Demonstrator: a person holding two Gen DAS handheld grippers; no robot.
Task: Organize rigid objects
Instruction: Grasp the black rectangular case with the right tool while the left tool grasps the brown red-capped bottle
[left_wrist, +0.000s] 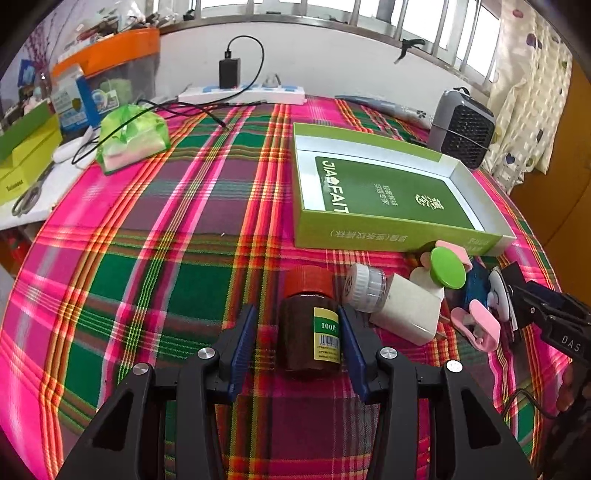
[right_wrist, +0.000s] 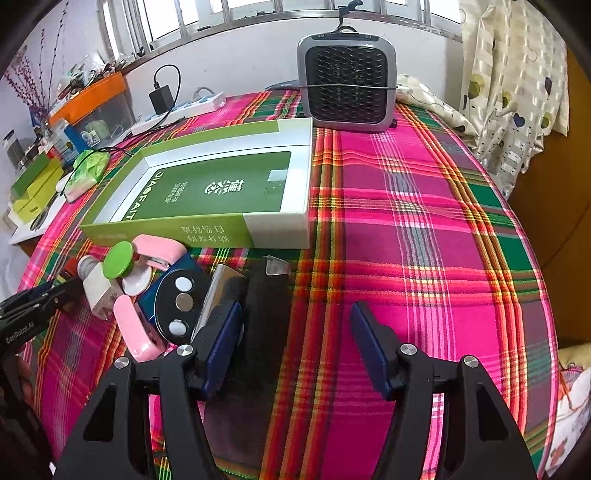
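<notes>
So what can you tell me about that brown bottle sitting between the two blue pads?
The brown bottle looks like dark translucent plastic, with an orange-red screw cap and a yellow-and-green label bearing a barcode. It lies on its side on the plaid cloth, cap pointing away, between the open fingers of the left gripper. One blue pad is close against its label side, the other stands clear.

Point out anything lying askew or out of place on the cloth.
The brown bottle lies on its side between the open left hand-held gripper fingers. The small items sit heaped before the green box, which holds none of them.
</notes>
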